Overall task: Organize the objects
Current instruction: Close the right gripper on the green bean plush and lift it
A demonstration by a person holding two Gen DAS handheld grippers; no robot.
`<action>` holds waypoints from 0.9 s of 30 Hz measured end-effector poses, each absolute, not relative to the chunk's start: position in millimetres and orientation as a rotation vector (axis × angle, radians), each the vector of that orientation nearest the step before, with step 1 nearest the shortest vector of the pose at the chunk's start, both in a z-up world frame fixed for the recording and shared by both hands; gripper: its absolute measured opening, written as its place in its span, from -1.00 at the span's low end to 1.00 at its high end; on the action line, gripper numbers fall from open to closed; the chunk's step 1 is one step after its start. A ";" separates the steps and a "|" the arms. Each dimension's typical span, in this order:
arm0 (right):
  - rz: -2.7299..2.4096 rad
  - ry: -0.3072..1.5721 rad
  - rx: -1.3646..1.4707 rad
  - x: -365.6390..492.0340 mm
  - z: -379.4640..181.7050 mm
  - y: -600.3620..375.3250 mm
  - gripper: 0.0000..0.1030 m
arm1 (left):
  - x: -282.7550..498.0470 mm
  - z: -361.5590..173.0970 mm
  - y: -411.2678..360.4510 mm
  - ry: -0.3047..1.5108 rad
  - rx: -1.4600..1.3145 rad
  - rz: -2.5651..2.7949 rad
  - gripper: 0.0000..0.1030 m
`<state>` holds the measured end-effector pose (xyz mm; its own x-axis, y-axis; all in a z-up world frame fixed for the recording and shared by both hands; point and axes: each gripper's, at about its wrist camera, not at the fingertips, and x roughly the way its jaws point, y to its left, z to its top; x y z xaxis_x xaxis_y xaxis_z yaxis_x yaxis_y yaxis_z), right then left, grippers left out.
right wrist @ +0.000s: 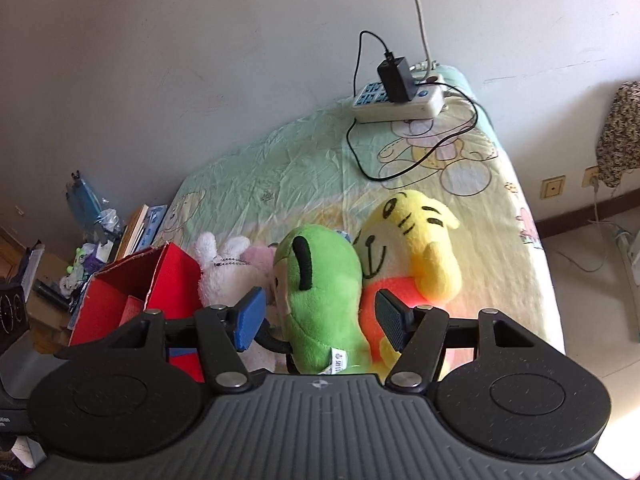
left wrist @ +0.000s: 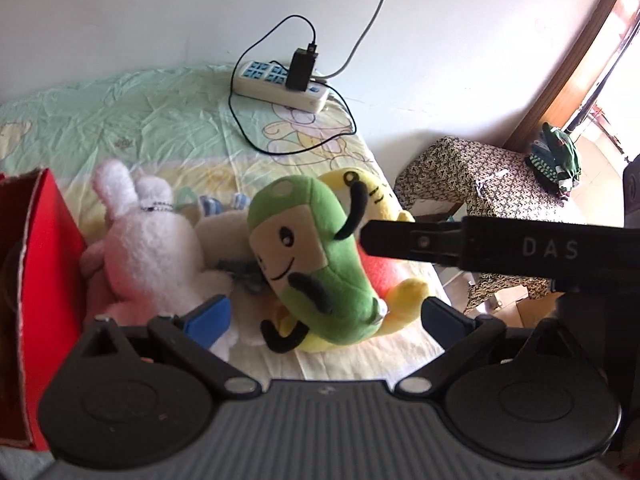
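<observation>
I have the green plush toy between my right gripper, its fingers part-way apart and set on either flank of the soft body; whether the pads truly press I cannot tell. The toy stands near the bed's front edge, leaning on the yellow plush, with the white rabbit and the open red box toward the left edge. To do this well I should squeeze the thick middle, lift clear of its neighbours, then carry it over the box. My left gripper hovers with fingers wide apart, holding nothing.
</observation>
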<state>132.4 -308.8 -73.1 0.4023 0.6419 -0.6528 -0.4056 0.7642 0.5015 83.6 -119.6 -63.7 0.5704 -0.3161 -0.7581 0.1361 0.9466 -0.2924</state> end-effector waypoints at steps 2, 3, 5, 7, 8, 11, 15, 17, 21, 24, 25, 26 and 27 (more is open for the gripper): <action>0.683 0.948 0.269 137.1 -77.9 -303.7 0.29 | 92.8 -66.7 -121.5 0.918 -0.222 -0.278 0.95; 0.693 0.950 0.268 137.5 -80.2 -303.4 0.30 | 98.0 -69.2 -121.6 0.918 -0.227 -0.279 0.95; 0.695 0.973 0.264 147.0 -86.0 -299.3 0.31 | 110.4 -77.1 -121.6 0.946 -0.246 -0.282 0.84; 0.701 0.999 0.271 153.4 -92.1 -296.5 0.32 | 120.4 -87.1 -121.4 0.997 -0.269 -0.300 0.39; 0.705 1.014 0.279 156.6 -95.0 -296.2 0.32 | 124.8 -91.9 -120.6 1.020 -0.282 -0.303 0.32; 0.702 1.051 0.312 162.6 -104.0 -294.3 0.31 | 129.2 -99.3 -118.8 1.028 -0.308 -0.311 0.32; 0.719 1.090 0.361 163.5 -110.5 -294.2 0.15 | 131.0 -96.9 -122.2 1.023 -0.269 -0.310 0.28; 0.727 1.086 0.350 162.2 -107.0 -293.9 0.09 | 128.6 -94.0 -120.9 1.019 -0.265 -0.311 0.27; 0.762 1.058 0.364 154.0 -93.1 -298.7 0.06 | 110.4 -74.3 -121.8 0.965 -0.220 -0.304 0.25; 0.806 1.011 0.382 145.0 -78.1 -301.6 0.06 | 93.0 -54.9 -124.2 0.902 -0.168 -0.276 0.25; 0.820 0.993 0.384 142.5 -72.6 -301.0 0.06 | 87.7 -49.0 -123.5 0.881 -0.159 -0.265 0.25; 0.835 0.975 0.383 140.8 -67.0 -299.3 0.06 | 82.2 -42.8 -121.7 0.858 -0.149 -0.251 0.25; 0.851 0.955 0.379 138.3 -61.0 -297.0 0.06 | 76.7 -36.9 -119.8 0.836 -0.137 -0.235 0.25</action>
<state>138.3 -297.0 -61.0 0.2963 0.7757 -0.5571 -0.4646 0.6267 0.6256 76.7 -119.8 -36.9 0.6465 -0.2593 -0.7175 0.1517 0.9654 -0.2122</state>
